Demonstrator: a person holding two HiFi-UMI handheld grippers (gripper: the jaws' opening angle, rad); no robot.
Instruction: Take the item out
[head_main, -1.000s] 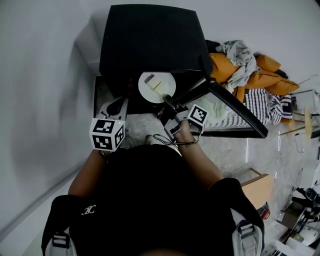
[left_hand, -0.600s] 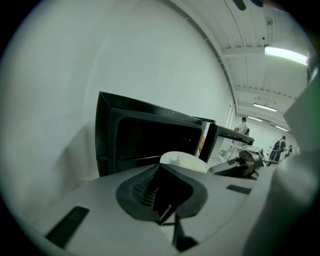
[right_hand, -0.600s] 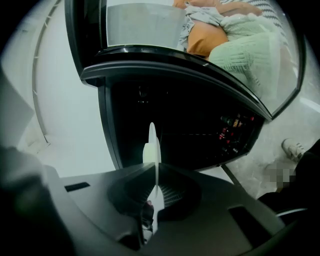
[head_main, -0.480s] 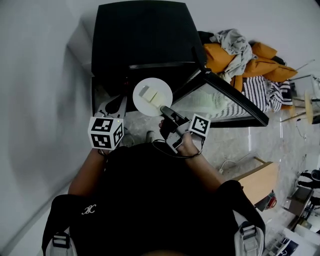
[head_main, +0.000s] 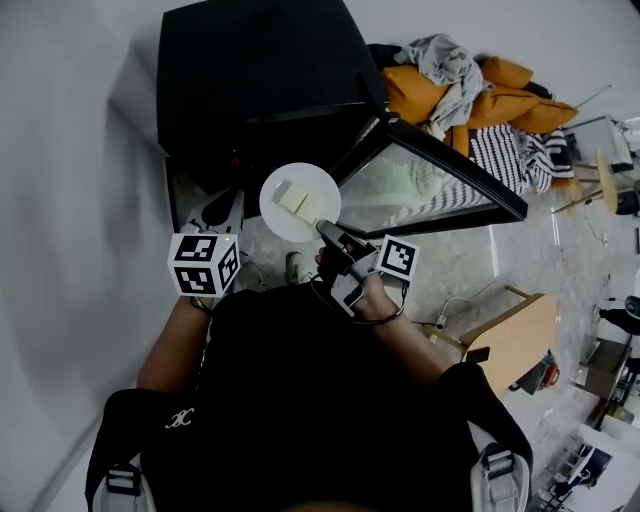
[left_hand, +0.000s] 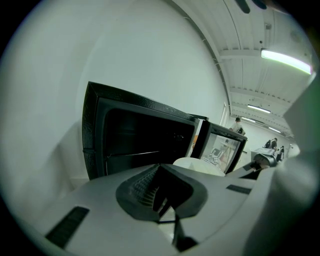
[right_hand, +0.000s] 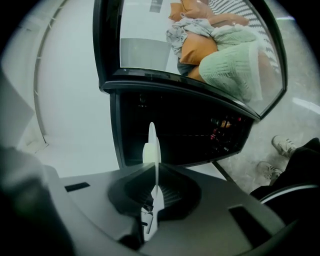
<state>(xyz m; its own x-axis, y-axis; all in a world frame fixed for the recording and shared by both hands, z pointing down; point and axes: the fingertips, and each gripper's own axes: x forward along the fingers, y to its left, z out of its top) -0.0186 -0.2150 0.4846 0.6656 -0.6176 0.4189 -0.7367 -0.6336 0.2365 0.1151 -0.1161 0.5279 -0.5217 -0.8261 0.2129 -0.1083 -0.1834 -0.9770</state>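
Note:
A round white plate carrying pale food slices hangs in front of the black microwave, outside its dark cavity. My right gripper is shut on the plate's near rim; in the right gripper view the plate stands edge-on between the pads. The microwave door hangs open to the right. My left gripper hovers left of the plate, jaws together on nothing. From the left gripper view the plate shows just past my left gripper.
Orange cushions and striped and grey clothes are heaped behind the open door. A wooden box stands on the floor at the right. A white wall runs along the left. The person's shoe is below the plate.
The right gripper has drawn the plate out of the microwave's opening toward the person. The left gripper has stayed about where it was.

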